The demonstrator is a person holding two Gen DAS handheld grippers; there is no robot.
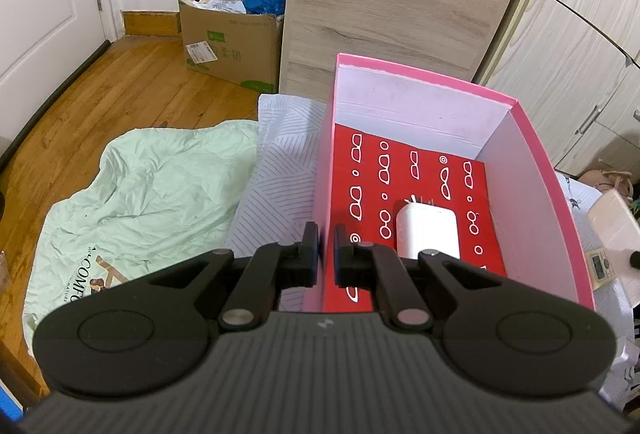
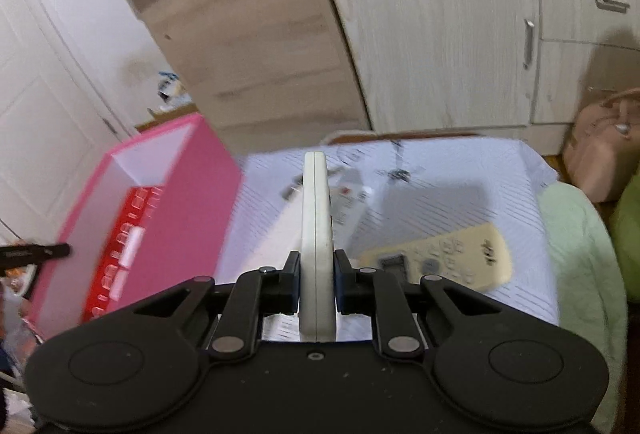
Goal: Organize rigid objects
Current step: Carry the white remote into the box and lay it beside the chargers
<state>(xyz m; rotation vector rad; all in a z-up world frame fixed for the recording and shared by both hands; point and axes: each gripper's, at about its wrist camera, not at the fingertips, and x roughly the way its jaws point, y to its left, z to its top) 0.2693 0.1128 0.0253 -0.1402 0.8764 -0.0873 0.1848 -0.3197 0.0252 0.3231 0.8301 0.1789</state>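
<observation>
A pink box (image 1: 536,201) with a red patterned floor (image 1: 400,185) stands on the bed. A white case (image 1: 427,232) lies inside it. My left gripper (image 1: 326,234) is shut on the box's left wall, one finger on each side. My right gripper (image 2: 317,266) is shut on a cream remote (image 2: 317,226), held on edge above the striped sheet, to the right of the pink box (image 2: 192,209). A second cream remote (image 2: 448,260) and a white remote (image 2: 350,201) lie on the sheet (image 2: 460,173) beyond it.
A green blanket (image 1: 140,201) lies left of the box. A cardboard carton (image 1: 232,41) stands on the wooden floor. A wooden cabinet (image 1: 392,1) and wardrobe doors (image 2: 440,33) stand behind the bed. A pink bag (image 2: 604,153) is at the right.
</observation>
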